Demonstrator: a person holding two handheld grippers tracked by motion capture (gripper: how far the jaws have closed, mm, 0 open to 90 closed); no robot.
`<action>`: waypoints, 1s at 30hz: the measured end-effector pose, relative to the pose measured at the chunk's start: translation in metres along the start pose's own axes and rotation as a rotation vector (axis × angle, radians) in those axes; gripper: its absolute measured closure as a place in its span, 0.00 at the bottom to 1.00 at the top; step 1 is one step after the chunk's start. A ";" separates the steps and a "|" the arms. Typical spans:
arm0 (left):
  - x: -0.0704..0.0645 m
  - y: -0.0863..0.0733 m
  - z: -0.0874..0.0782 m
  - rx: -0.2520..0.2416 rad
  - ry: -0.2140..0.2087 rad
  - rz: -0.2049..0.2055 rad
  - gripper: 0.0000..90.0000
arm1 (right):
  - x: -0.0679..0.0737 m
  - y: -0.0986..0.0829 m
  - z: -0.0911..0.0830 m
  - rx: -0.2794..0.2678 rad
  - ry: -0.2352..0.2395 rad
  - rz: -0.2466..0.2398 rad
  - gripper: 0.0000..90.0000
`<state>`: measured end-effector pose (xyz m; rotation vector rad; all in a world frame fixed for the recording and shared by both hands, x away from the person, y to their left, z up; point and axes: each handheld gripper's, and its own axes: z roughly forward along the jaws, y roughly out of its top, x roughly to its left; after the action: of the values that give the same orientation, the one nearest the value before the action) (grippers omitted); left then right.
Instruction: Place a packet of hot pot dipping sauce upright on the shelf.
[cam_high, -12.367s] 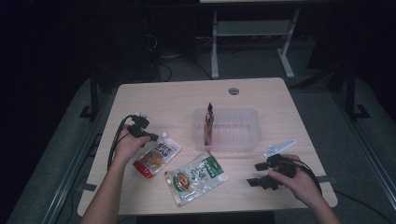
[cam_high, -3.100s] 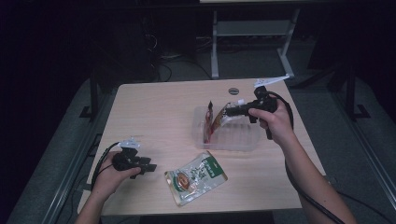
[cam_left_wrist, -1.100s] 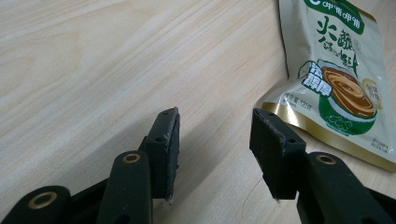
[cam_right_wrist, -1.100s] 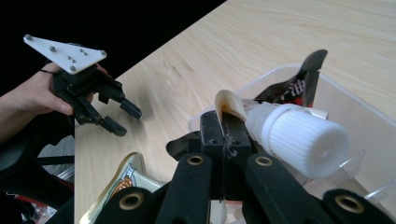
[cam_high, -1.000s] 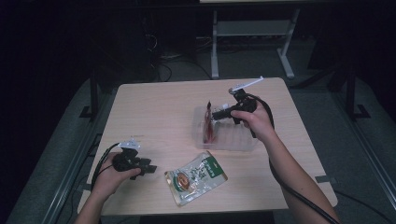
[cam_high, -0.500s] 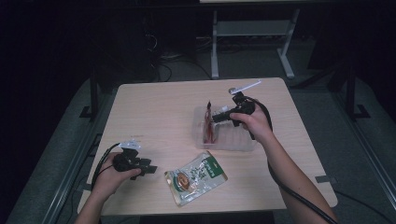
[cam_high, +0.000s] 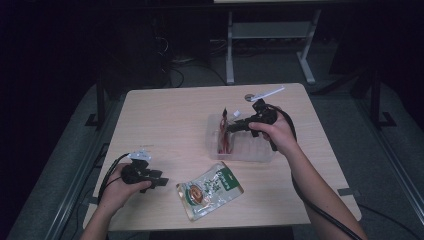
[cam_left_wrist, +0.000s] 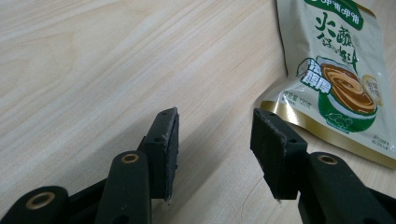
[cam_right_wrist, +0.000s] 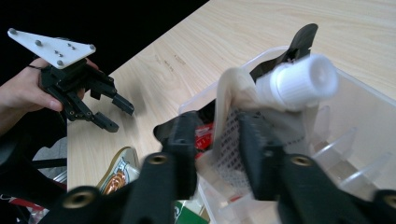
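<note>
The wooden table bears a clear plastic bin at its right; the right gripper clamps a spouted pouch upright inside it (placing step, seemingly) — next, release; the green snack packet waits beside the left gripper — jaws wide, empty.

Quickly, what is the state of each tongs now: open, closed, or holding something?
Left tongs: open, holding nothing, over the wooden table.
Right tongs: closed on a white-capped spout pouch in the clear plastic bin.

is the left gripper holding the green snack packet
No, the left gripper is open with bare table between its jaws, and the green snack packet lies flat off to the side.
</note>
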<state>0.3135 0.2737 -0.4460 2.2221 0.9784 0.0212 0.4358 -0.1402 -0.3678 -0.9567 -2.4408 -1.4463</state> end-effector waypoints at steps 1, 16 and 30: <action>0.000 0.000 0.000 0.003 0.000 0.005 0.58 | 0.001 -0.001 -0.002 -0.004 -0.003 -0.004 0.68; -0.011 0.007 0.003 0.012 -0.060 0.098 0.62 | 0.020 -0.028 -0.037 -0.031 -0.049 -0.071 0.44; -0.018 0.011 0.000 0.007 -0.075 0.100 0.69 | 0.047 -0.072 -0.052 -0.005 -0.112 -0.122 0.42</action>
<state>0.3082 0.2567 -0.4348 2.2597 0.8279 -0.0202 0.3468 -0.1862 -0.3738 -0.9286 -2.6197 -1.4745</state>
